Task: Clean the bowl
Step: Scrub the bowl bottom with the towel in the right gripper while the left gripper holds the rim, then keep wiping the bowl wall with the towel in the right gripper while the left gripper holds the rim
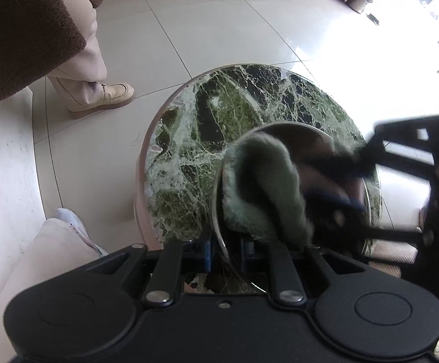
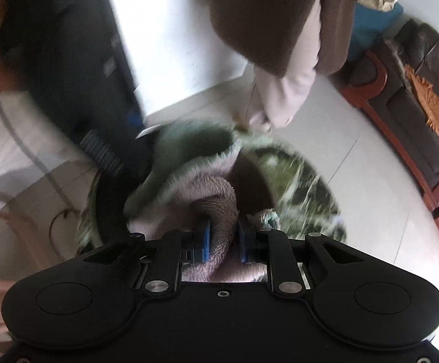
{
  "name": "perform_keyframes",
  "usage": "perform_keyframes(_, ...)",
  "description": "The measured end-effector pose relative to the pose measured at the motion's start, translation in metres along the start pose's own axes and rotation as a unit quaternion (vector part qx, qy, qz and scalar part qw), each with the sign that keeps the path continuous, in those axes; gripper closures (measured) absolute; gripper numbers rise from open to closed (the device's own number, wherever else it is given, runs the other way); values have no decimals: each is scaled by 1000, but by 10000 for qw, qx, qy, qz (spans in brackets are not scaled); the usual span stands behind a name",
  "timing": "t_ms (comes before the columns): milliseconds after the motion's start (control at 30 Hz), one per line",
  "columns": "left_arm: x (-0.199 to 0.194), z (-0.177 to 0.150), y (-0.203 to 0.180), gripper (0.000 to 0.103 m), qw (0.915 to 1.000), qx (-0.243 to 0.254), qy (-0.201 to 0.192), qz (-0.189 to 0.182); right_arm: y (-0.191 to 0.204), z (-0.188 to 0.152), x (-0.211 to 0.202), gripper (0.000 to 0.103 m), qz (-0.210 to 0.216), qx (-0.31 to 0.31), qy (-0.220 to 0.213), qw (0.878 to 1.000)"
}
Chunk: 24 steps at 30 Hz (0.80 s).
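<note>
Pointing steeply down, the left claw [image 1: 225,252] pinches the near rim of a shiny metal bowl [image 1: 367,193] between its blue pads. The bowl sits on a round counter [image 1: 219,115] of polished green marble veined with white, near its edge. Reaching in from the right, the right claw [image 2: 223,239] is clamped on a fluffy green-grey cloth [image 2: 216,193], bunched in a thick fold inside the bowl. Pale glossy floor tiles [image 1: 189,24] surround the counter.
</note>
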State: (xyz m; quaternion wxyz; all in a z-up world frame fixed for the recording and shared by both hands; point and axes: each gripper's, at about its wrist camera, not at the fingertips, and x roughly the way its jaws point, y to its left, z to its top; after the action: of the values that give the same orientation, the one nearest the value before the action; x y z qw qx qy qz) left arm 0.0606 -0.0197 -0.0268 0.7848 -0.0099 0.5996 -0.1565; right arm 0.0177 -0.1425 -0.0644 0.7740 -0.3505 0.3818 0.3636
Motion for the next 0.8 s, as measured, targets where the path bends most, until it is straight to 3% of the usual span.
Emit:
perform_keyframes(133,-1,1,1,88,10000,31,5,4,10,5,0,85,419,97,-19,9991)
perform_keyframes(267,-1,0,0,88,10000,56,30,22,4,20,9,85,0,-111,-196,9997)
perform_keyframes(400,-1,0,-1,88,10000,50,17,14,-8,17,12,85,-164,-76,-113,9998)
perform_keyframes(667,0,2,0,88,10000,71,8,23,6,9,7,85,480,46,-18,9988)
perform_keyframes(800,1,2,-2,87,9999,102,42,37,4,18,10,85,139,-108,-189,9997)
